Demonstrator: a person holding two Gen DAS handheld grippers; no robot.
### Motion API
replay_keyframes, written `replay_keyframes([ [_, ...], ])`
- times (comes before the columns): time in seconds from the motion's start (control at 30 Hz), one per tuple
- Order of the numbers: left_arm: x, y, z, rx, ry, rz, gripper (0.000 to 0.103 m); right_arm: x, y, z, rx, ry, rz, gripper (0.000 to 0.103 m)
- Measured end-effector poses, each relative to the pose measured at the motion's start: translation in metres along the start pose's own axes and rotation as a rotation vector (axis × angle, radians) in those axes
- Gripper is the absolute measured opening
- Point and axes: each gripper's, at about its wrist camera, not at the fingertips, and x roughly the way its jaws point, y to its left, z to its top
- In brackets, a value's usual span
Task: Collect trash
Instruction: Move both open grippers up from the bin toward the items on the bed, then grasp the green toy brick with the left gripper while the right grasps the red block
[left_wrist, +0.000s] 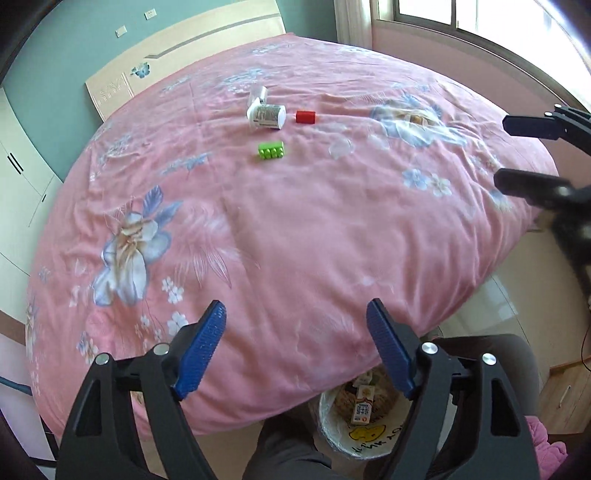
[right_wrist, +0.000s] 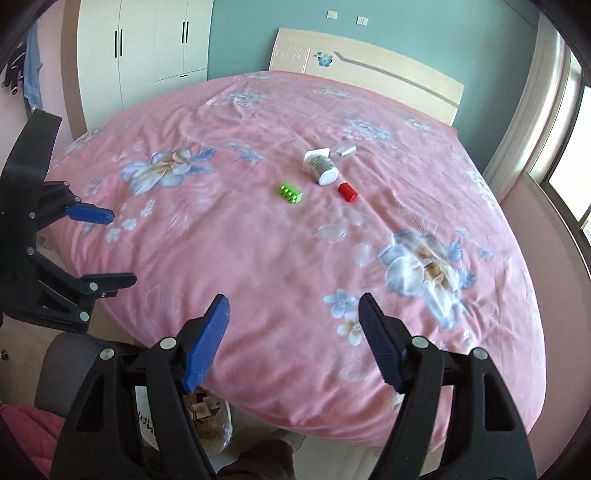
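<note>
A white yogurt cup (left_wrist: 266, 116) lies on its side on the pink floral bed (left_wrist: 295, 229), with a small silvery wrapper (left_wrist: 258, 94) behind it, a red block (left_wrist: 306, 117) to its right and a green toy brick (left_wrist: 271, 151) in front. They also show in the right wrist view: cup (right_wrist: 321, 166), wrapper (right_wrist: 345, 149), red block (right_wrist: 348, 192), green brick (right_wrist: 290, 193). My left gripper (left_wrist: 295, 314) is open and empty over the bed's near edge. My right gripper (right_wrist: 293, 306) is open and empty, well short of the items.
A lined trash bin (left_wrist: 364, 417) with wrappers inside stands on the floor at the bed's foot, also in the right wrist view (right_wrist: 207, 417). The headboard (right_wrist: 365, 70), a white wardrobe (right_wrist: 147, 55) and a window (left_wrist: 480, 22) surround the bed.
</note>
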Motion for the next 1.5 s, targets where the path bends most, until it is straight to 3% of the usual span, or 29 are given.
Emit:
replay_keyframes([
  [0.33,0.054,0.012,0.073,-0.069,-0.008,0.026,0.083,0.052,-0.045,0.062,-0.015,-0.040,-0.060,0.074],
  [0.8,0.173,0.046,0.156,-0.236,0.043,0.036,0.083,0.199,-0.095,0.115,-0.028,0.034,-0.034,0.074],
  [1.13,0.234,0.059,0.174,-0.288,0.057,0.054,0.083,0.300,-0.110,0.130,-0.032,0.115,0.009,0.074],
  [1.5,0.262,0.060,0.187,-0.295,0.038,0.016,0.081,0.361,-0.113,0.143,0.008,0.158,0.055,0.074],
])
